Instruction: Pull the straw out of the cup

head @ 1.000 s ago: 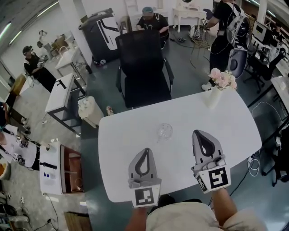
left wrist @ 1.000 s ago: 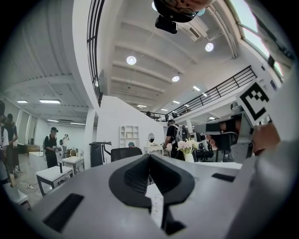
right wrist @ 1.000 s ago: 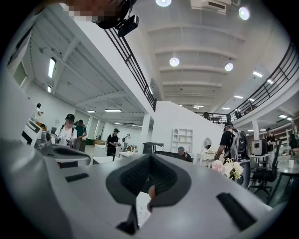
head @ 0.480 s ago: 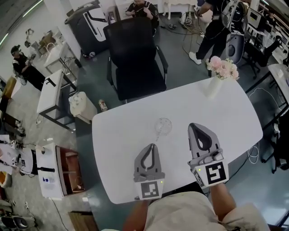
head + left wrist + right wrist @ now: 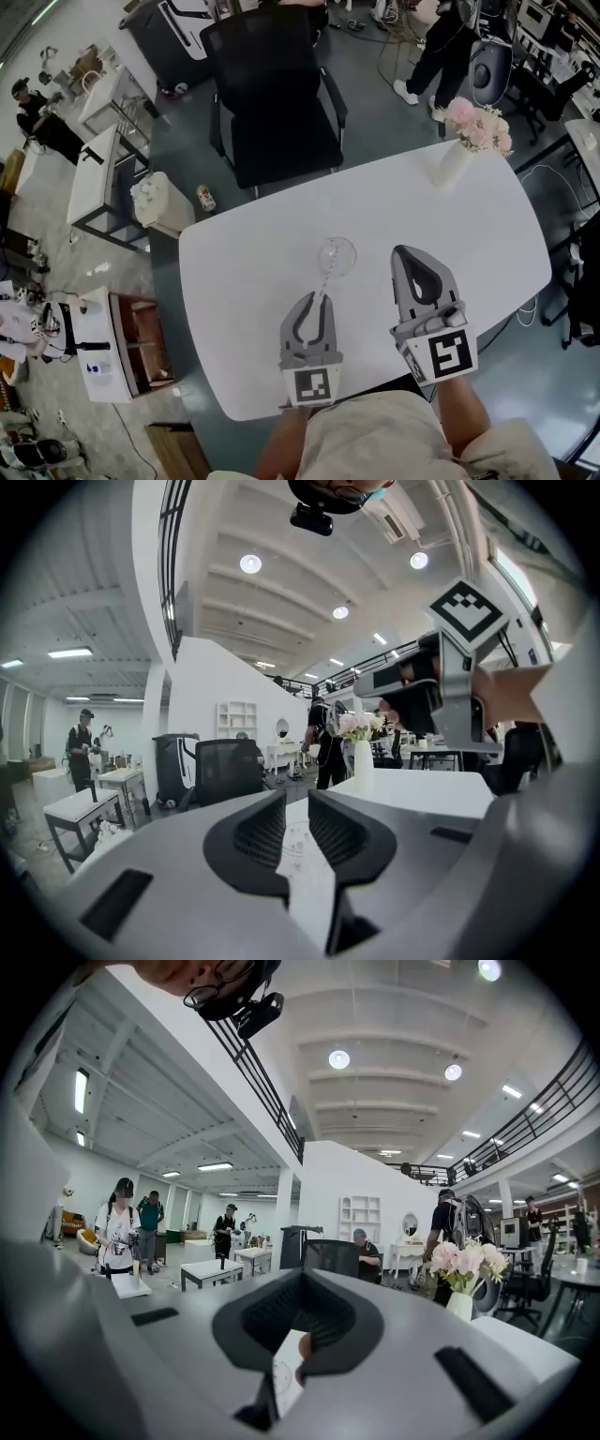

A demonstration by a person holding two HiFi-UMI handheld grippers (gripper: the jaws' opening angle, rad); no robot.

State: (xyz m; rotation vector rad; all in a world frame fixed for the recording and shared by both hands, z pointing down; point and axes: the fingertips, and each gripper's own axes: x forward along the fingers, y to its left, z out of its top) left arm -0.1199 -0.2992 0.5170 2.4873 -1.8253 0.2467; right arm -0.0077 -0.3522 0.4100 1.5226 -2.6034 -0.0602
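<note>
A clear glass cup (image 5: 336,255) stands near the middle of the white table (image 5: 469,216). A thin straw (image 5: 324,279) leans out of it toward me, down and to the left. My left gripper (image 5: 316,298) points at the straw's free end; its jaws are opening, and I cannot tell whether the straw is between them. Through the gap in the left gripper view (image 5: 297,803) the cup (image 5: 298,841) shows faintly. My right gripper (image 5: 405,251) hovers to the cup's right, shut and holding nothing, with its tips meeting in the right gripper view (image 5: 300,1277).
A white vase of pink flowers (image 5: 459,155) stands at the table's far right corner. A black office chair (image 5: 272,94) sits behind the table's far edge. People and desks fill the room beyond.
Both grippers have come forward and lower toward the cup. The left gripper's tips now lie at the straw's free end and its jaws have parted slightly.
</note>
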